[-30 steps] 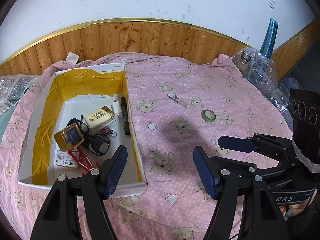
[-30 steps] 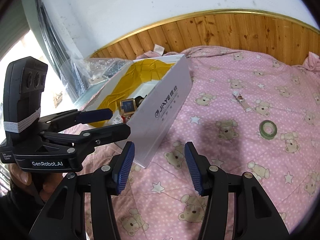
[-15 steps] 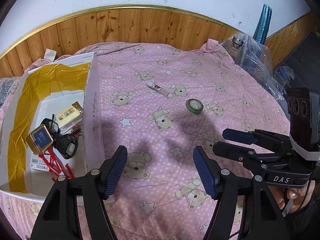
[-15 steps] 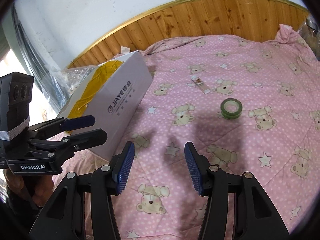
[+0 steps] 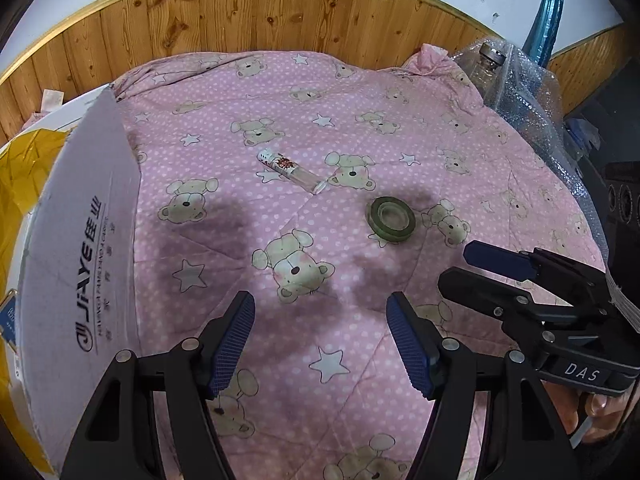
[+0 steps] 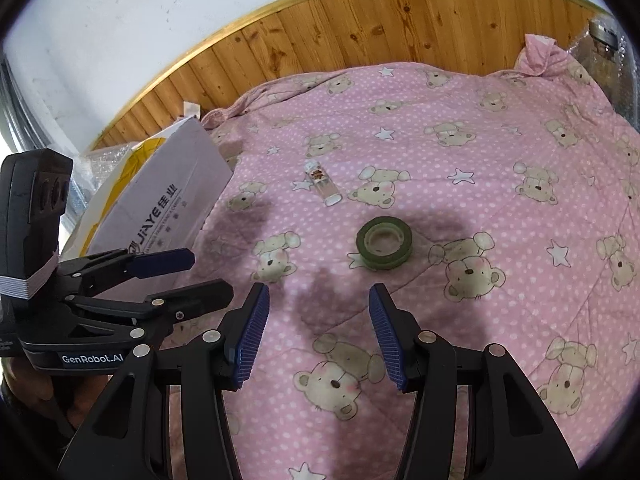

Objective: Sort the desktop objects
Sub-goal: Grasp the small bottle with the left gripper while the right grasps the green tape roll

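A green tape roll (image 5: 391, 219) (image 6: 385, 242) lies flat on the pink bear-print quilt (image 5: 360, 128). A small clear tube with a red label (image 5: 294, 171) (image 6: 322, 184) lies beyond it, to the left. The white box with yellow lining (image 5: 80, 248) (image 6: 168, 208) stands at the left; its contents are hidden by its near wall. My left gripper (image 5: 320, 340) is open and empty, short of both objects. My right gripper (image 6: 318, 334) is open and empty, just short of the tape roll. Each gripper shows in the other's view: the right (image 5: 472, 268), the left (image 6: 200, 276).
A wood-panelled wall (image 5: 280, 12) runs behind the quilt. Bubble wrap with a glass jar (image 5: 496, 64) and a blue roll (image 5: 546, 20) sit at the back right. A person's hand (image 5: 600, 408) holds the right gripper.
Both grippers have swung right, away from the box and toward the tape roll and tube. The box's inside has slid out of view. Both stay open.
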Motion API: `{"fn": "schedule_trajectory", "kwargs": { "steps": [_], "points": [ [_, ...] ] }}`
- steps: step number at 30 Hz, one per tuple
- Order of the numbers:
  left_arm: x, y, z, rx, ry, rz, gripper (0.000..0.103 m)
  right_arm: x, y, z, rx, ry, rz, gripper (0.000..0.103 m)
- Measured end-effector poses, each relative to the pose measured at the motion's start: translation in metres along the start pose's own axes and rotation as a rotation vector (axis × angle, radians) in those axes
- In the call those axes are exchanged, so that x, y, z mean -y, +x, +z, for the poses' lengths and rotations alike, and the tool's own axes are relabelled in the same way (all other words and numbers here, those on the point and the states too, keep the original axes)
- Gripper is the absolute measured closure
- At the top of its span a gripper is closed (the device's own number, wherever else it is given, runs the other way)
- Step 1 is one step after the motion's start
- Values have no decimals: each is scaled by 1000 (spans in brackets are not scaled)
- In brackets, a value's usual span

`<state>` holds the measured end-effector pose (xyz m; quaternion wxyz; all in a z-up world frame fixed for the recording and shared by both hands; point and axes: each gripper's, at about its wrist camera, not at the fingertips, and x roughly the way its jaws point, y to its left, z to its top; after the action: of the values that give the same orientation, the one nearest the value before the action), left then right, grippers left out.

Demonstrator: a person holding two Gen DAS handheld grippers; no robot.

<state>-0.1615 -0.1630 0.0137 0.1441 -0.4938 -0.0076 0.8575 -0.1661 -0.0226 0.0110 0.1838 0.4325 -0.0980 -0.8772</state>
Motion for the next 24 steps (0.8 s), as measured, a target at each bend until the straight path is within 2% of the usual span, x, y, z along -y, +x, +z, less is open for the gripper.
{"fn": "schedule_trajectory", "kwargs": {
  "steps": [16, 24],
  "points": [
    [-16, 76, 44, -54, -57, 30, 34, 30, 56, 24, -28, -8, -81, 48],
    [-37, 96, 78, 0, -169, 52, 34, 38, 80, 35, -20, -20, -107, 48]
  ]
}}
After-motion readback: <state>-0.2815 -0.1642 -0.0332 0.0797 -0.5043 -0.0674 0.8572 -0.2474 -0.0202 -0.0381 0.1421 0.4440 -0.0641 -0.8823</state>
